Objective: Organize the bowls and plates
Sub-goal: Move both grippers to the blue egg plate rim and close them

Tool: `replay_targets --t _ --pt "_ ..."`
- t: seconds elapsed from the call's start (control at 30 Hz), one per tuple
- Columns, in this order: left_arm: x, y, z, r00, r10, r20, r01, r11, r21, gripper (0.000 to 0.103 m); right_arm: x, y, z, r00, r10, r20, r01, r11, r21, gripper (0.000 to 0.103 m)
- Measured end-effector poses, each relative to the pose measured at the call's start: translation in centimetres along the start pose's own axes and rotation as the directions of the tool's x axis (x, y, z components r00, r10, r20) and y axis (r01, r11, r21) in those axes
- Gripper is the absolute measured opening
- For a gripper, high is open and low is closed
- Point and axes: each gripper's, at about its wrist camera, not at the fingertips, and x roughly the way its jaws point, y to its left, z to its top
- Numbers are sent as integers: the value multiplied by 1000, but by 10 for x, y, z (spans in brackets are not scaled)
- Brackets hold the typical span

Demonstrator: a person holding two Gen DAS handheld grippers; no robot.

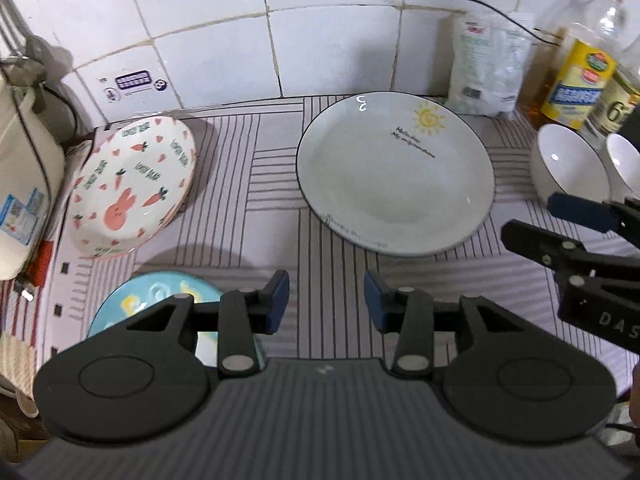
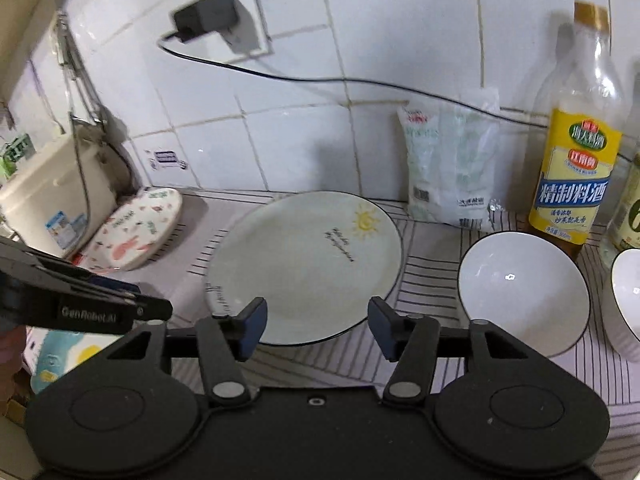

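Both tongs are seen parted and empty above the bench (image 1: pixel 248 216), which is covered with a striped cloth. Nothing lies between the pads of the left tongs (image 1: pixel 326 306) or of the right tongs (image 2: pixel 316 328); no dish is touched by either.

Three plates are counted. The sun-print plate (image 1: pixel 396 172) lies flat in the middle of the bench, ahead of both tongs and apart from the other dishes. The rabbit-and-carrot plate (image 1: pixel 132 188) is propped tilted at the left, beside a white appliance (image 1: pixel 24 184), apparently leaned there to save room. A blue plate (image 1: pixel 120 308) lies flat at the near left, partly hidden behind the left tongs.

Two white bowls are counted at the right: one bowl (image 2: pixel 524 292) fully seen, upright, just beside a second bowl (image 2: pixel 628 300) cut off by the frame edge.

Against the tiled wall stand a cooking-wine bottle (image 2: pixel 576 184) and a white packet (image 2: pixel 448 172).

Sorting is judged unfinished: plates are scattered, bowls unstacked.
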Motion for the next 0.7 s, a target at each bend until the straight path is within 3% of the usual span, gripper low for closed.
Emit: replay_targets --t 0.33,0.43,0.7 --pt "-57 28 -39 1000 3 16 -2 999 -45 52 -55 44 -12 998 21 63 -19 999 -30 68" --pt "-67 37 -50 1000 -5 22 7 998 -61 57 -68 56 -18 996 22 87 -19 999 -29 74" --pt "-83 60 -77 1000 -5 30 7 998 -55 65 -82 87 -38 995 22 95 -19 999 -34 75"
